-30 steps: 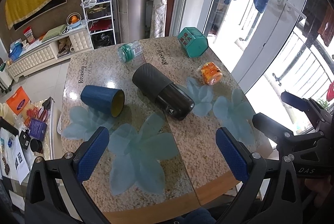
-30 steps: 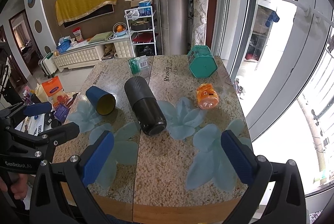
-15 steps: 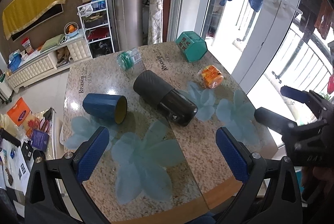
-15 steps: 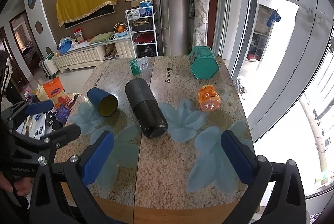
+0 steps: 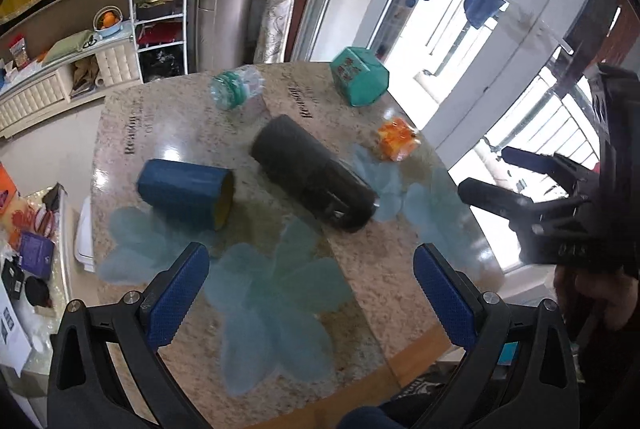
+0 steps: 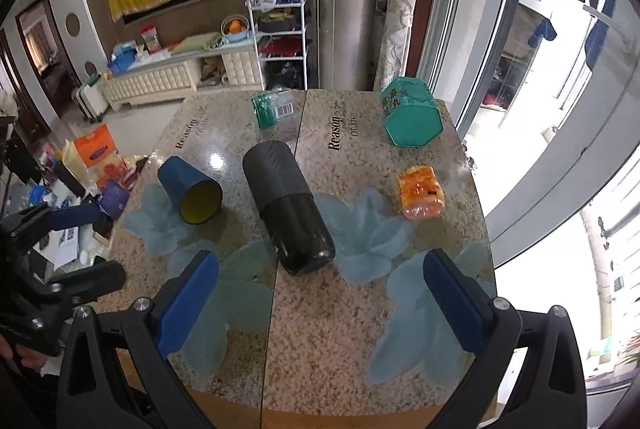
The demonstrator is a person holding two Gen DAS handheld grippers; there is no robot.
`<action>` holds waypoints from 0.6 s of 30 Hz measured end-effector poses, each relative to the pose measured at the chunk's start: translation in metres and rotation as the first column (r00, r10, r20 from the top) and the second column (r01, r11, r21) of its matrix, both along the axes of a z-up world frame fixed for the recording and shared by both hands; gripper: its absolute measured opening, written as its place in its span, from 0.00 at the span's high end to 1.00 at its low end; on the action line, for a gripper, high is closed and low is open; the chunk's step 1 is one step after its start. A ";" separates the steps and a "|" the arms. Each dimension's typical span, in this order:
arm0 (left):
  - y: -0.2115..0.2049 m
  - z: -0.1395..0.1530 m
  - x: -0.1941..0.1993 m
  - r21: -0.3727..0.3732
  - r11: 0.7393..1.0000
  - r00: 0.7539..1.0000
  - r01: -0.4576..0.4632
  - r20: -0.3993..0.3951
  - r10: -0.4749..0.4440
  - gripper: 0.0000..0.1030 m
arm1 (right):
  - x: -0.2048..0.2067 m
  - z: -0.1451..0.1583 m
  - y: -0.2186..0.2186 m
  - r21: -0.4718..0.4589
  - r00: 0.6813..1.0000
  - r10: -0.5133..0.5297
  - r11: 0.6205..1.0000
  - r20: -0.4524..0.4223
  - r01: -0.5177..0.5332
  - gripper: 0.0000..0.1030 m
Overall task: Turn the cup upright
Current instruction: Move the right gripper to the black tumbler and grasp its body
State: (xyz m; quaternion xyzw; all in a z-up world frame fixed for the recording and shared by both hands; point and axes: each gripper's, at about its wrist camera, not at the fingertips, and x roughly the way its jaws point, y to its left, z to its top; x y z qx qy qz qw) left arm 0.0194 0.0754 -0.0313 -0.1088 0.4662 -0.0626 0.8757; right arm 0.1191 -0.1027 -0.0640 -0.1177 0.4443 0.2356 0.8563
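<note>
A blue cup [image 5: 182, 192] with a yellow inside lies on its side on the granite table [image 5: 380, 253], its mouth facing right; in the right wrist view the blue cup [image 6: 188, 189] has its mouth toward me. My left gripper [image 5: 308, 293] is open and empty, above the table's near part, short of the cup. My right gripper [image 6: 320, 299] is open and empty, near the front edge. The right gripper also shows in the left wrist view [image 5: 520, 181]. The left gripper shows at the left of the right wrist view [image 6: 76, 249].
A black cylindrical flask [image 5: 314, 179] lies on its side mid-table, right of the cup. An orange jar [image 5: 396, 141], a teal hexagonal tin [image 5: 360, 77] and a clear bottle with a green cap [image 5: 236, 91] lie farther back. The floor at the left holds clutter.
The left wrist view has shifted and is blurred by motion: the left gripper has risen and tilted a little. The right gripper has edged forward slightly. The objects on the table have not moved.
</note>
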 end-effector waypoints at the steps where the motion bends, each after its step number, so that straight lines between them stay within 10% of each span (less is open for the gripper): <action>1: 0.004 -0.001 0.001 0.000 1.000 1.000 -0.003 0.001 0.003 0.00 | 0.003 -0.001 0.003 -0.010 1.000 0.005 1.000 -0.001 -0.005 0.00; 18: 0.087 -0.049 0.014 -0.030 1.000 0.996 -0.005 -0.088 0.003 0.00 | 0.067 -0.053 0.091 -0.155 0.986 0.115 0.979 -0.122 -0.133 0.00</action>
